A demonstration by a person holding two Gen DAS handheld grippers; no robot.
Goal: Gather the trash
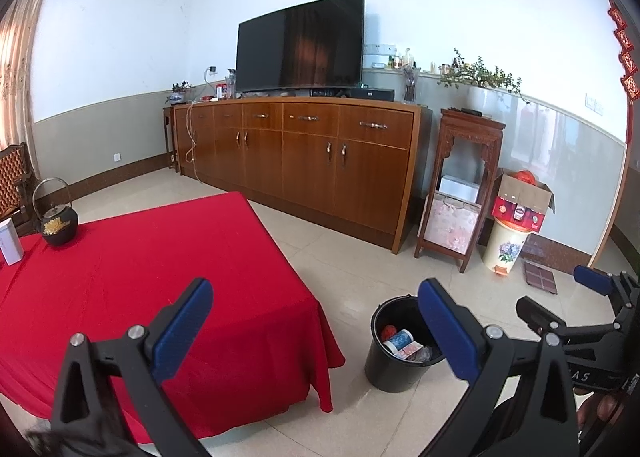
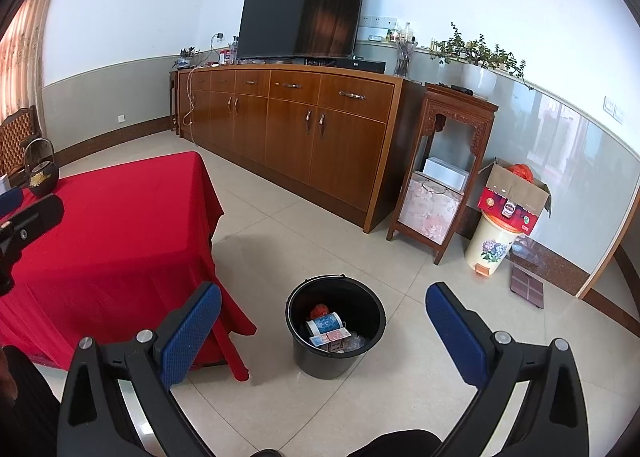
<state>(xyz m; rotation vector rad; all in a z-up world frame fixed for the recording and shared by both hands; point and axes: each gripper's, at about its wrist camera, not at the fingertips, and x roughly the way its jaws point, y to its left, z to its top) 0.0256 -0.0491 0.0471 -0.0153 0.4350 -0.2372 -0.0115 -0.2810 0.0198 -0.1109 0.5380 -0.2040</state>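
I am looking across a tiled floor (image 2: 400, 397) toward a long wooden sideboard (image 2: 304, 129) against the far wall, with a dark television (image 2: 300, 13) standing on top of it. To my left is the bench (image 1: 132, 269), draped in a red cloth that hangs down over its corner. At its far left end sits a black kettle (image 1: 59, 224) with a hoop handle, and beside that a white container (image 1: 9, 241) at the edge of the left wrist view.

Right of the sideboard stands a carved wooden stand (image 2: 444, 161), then a white floral bin (image 2: 494, 245) with a red cardboard box (image 2: 512, 201) resting on its top.

The black bucket (image 2: 336, 327) stands upright on the floor just beside the hanging corner of the cloth. The trash lies inside it: a red crumpled piece (image 2: 319, 311), a blue-and-white printed roll (image 2: 326, 324) and some pink and clear wrappers beneath.

My left gripper (image 1: 316, 331) is released, its blue pads spread wide with nothing between them, held over the bench's near corner. My right gripper (image 2: 322, 331) is likewise spread wide and empty, held above the floor with the bucket showing between its fingers. In the left wrist view the right gripper appears at the far right edge.
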